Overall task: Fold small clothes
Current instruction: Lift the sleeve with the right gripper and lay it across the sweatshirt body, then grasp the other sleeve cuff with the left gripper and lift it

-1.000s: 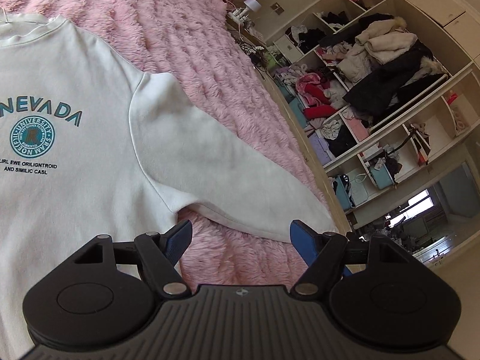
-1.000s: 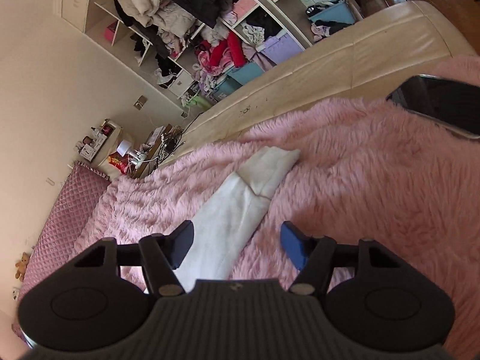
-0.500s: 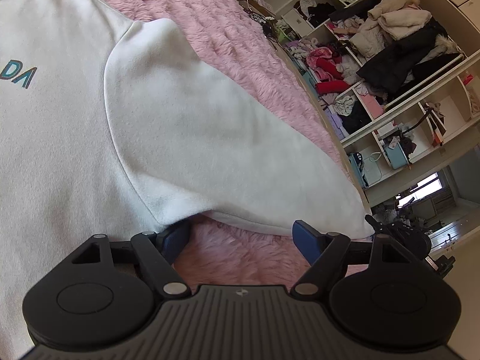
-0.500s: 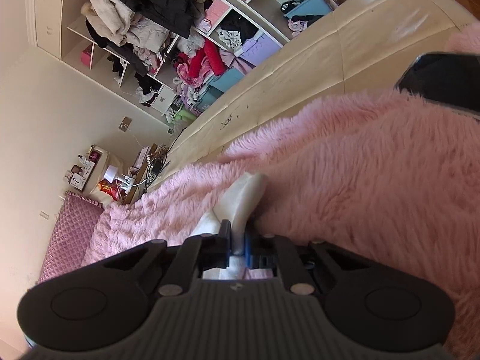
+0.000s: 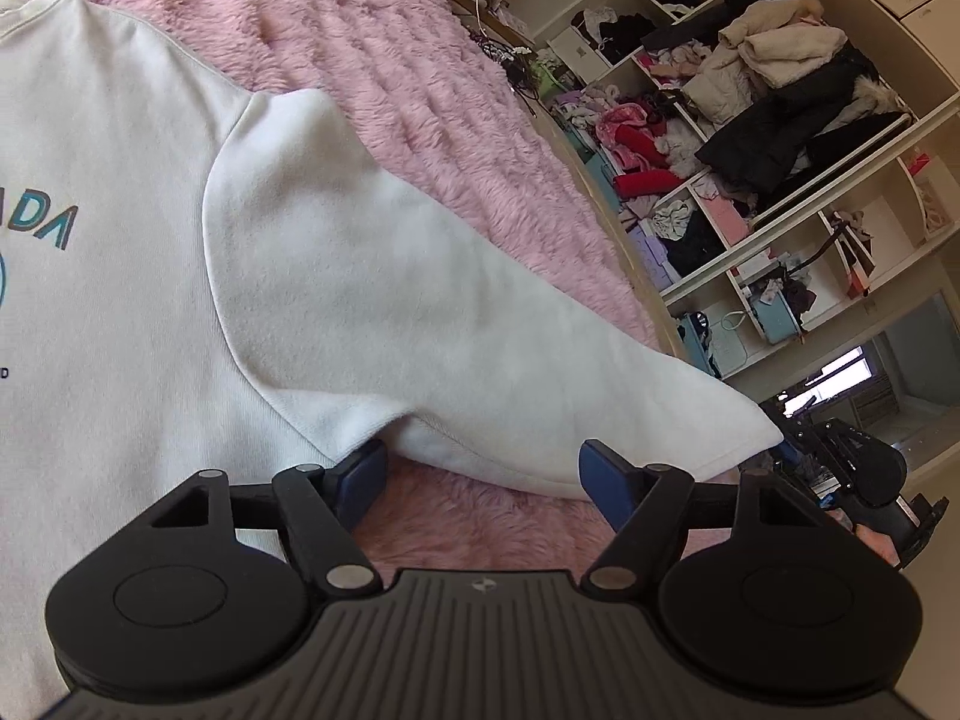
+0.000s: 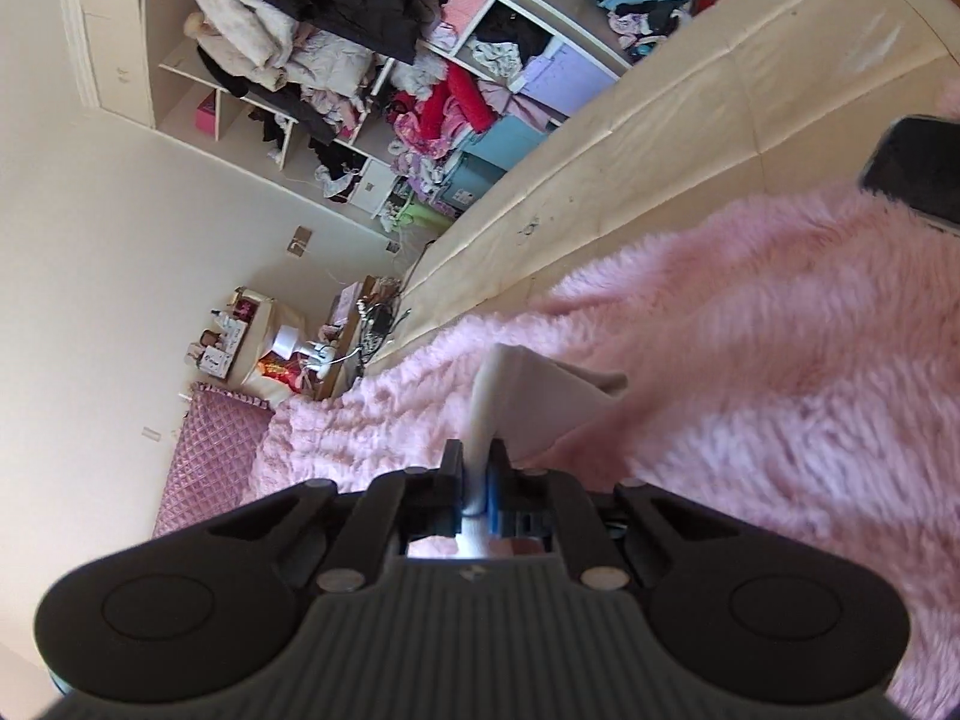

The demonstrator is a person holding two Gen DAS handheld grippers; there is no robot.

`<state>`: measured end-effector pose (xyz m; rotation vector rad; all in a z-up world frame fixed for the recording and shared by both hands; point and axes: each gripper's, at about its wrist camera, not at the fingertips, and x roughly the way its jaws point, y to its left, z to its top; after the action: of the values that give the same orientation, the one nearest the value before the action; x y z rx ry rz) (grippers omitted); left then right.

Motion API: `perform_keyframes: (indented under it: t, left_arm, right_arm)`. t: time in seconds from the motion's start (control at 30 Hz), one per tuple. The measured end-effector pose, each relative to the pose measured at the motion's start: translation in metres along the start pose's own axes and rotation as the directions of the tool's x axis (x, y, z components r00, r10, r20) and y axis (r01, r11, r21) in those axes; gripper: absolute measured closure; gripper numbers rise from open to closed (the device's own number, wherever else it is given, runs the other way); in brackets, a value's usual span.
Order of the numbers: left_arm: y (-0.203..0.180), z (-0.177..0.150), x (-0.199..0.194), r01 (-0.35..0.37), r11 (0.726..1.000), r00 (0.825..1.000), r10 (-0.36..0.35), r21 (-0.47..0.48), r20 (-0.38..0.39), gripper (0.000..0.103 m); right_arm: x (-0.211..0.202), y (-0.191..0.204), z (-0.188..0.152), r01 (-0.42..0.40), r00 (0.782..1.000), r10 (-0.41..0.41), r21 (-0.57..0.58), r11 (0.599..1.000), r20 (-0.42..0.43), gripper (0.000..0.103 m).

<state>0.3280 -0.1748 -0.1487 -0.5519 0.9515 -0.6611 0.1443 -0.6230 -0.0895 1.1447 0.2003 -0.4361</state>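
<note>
Spread across the left of the frame on fluffy pink blanket (image 5: 420, 60), white printed cotton sweatshirt (image 5: 120, 330); left gripper (image 5: 480, 477) released under the armpit, right gripper (image 6: 477, 483) clenched on sleeve cuff (image 6: 528, 396): sleeve fold starting, needing carry inward.

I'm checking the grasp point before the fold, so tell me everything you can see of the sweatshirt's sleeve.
The sleeve is white, soft fleece-like knit, joined to the sweatshirt by a curved seam. It slants away from the body across the pink furry blanket, narrowing toward its end. The right hand-held gripper is shut on that end, which rises off the blanket. The left hand-held gripper is open near the underarm, not gripping.
</note>
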Motion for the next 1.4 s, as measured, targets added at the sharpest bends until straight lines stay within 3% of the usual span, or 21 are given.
perform_keyframes:
  t: [0.17, 0.3, 0.43, 0.57, 0.7, 0.8, 0.9, 0.97, 1.0, 1.03, 1.07, 1.17, 1.23, 1.27, 1.33, 1.4]
  left_arm:
    - [0.020, -0.004, -0.065, -0.013, 1.000, 0.998, 0.013, -0.011, 0.066, 0.018]
    - [0.055, -0.015, -0.126, -0.018, 0.998, 0.992, 0.026, -0.067, 0.125, 0.018]
    - [0.091, -0.027, -0.186, -0.080, 0.990, 0.979, 0.099, -0.116, 0.175, 0.018]
    - [0.125, -0.046, -0.237, -0.112, 0.973, 0.960, 0.158, -0.202, 0.232, 0.018]
    - [0.161, -0.064, -0.278, -0.159, 0.945, 0.920, 0.247, -0.287, 0.305, 0.018]
    - [0.190, -0.074, -0.296, -0.170, 0.913, 0.902, 0.295, -0.370, 0.315, 0.018]
    - [0.210, -0.083, -0.308, -0.156, 0.891, 0.888, 0.316, -0.426, 0.335, 0.019]
    - [0.218, -0.088, -0.316, -0.132, 0.891, 0.879, 0.307, -0.434, 0.363, 0.019]
    - [0.219, -0.088, -0.317, -0.127, 0.891, 0.876, 0.307, -0.435, 0.373, 0.019]
    - [0.219, -0.088, -0.317, -0.122, 0.892, 0.872, 0.306, -0.435, 0.381, 0.019]
    - [0.220, -0.088, -0.317, -0.118, 0.893, 0.869, 0.305, -0.435, 0.390, 0.019]
    - [0.224, -0.088, -0.315, -0.117, 0.892, 0.865, 0.308, -0.436, 0.397, 0.019]
    - [0.224, -0.086, -0.310, -0.107, 0.892, 0.869, 0.299, -0.439, 0.395, 0.018]
    - [0.222, -0.085, -0.307, -0.102, 0.892, 0.871, 0.294, -0.440, 0.394, 0.018]
    - [0.222, -0.080, -0.300, -0.101, 0.893, 0.871, 0.292, -0.438, 0.395, 0.018]
    - [0.225, -0.075, -0.292, -0.108, 0.886, 0.860, 0.311, -0.451, 0.404, 0.017]
  right_arm:
    - [-0.021, 0.073, -0.041, -0.155, 0.986, 0.148, -0.098, 0.983, -0.072, 0.101]
    - [-0.034, 0.134, -0.104, -0.282, 0.949, 0.255, -0.137, 0.950, -0.184, 0.101]
    - [-0.053, 0.187, -0.188, -0.401, 0.893, 0.341, -0.177, 0.899, -0.293, 0.101]
    - [-0.069, 0.225, -0.282, -0.508, 0.810, 0.396, -0.180, 0.843, -0.433, 0.101]
    - [-0.080, 0.244, -0.383, -0.542, 0.728, 0.373, -0.149, 0.827, -0.575, 0.101]
    - [-0.091, 0.244, -0.456, -0.566, 0.679, 0.328, -0.183, 0.804, -0.657, 0.101]
    - [-0.098, 0.232, -0.516, -0.576, 0.656, 0.243, -0.266, 0.773, -0.715, 0.101]
    - [-0.100, 0.220, -0.548, -0.598, 0.636, 0.187, -0.325, 0.732, -0.749, 0.093]
    - [-0.101, 0.212, -0.561, -0.606, 0.632, 0.153, -0.362, 0.708, -0.760, 0.084]
    - [-0.101, 0.206, -0.568, -0.601, 0.635, 0.124, -0.386, 0.700, -0.763, 0.065]
    - [-0.099, 0.201, -0.570, -0.605, 0.622, 0.105, -0.391, 0.693, -0.776, 0.056]
    - [-0.103, 0.193, -0.552, -0.629, 0.600, 0.102, -0.389, 0.673, -0.793, 0.048]
    - [-0.103, 0.190, -0.523, -0.648, 0.580, 0.122, -0.366, 0.668, -0.805, 0.044]
    - [-0.104, 0.186, -0.504, -0.648, 0.588, 0.133, -0.366, 0.668, -0.798, 0.044]
    - [-0.108, 0.180, -0.468, -0.622, 0.657, 0.112, -0.452, 0.639, -0.746, 0.043]
    - [-0.112, 0.173, -0.432, -0.546, 0.782, 0.065, -0.631, 0.551, -0.621, 0.043]
